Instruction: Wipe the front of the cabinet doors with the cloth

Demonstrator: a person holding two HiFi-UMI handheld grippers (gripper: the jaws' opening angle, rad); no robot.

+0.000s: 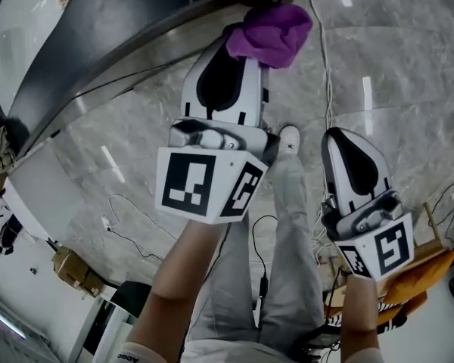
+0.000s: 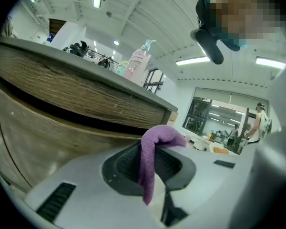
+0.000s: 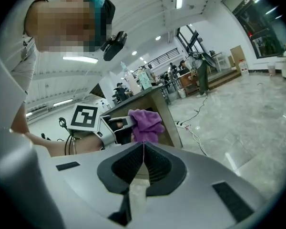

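1. Left gripper view: left gripper (image 2: 151, 168) pinches purple cloth (image 2: 157, 137) near the cabinet door (image 2: 43, 147) (contact unclear).
2. Press cloth flat, sweep evenly; right gripper (image 3: 143, 166), jaws pressed together, hangs clear.

Two tools show, the left tool (image 2: 150, 152) and the right tool (image 3: 143, 150); one purple cloth (image 1: 276, 32), one cabinet (image 2: 62, 111), one pink bottle (image 2: 137, 62).

Fuzzy cloth (image 2: 155, 149); wood-grain cabinet doors (image 2: 52, 128); glossy floor (image 1: 393, 66)
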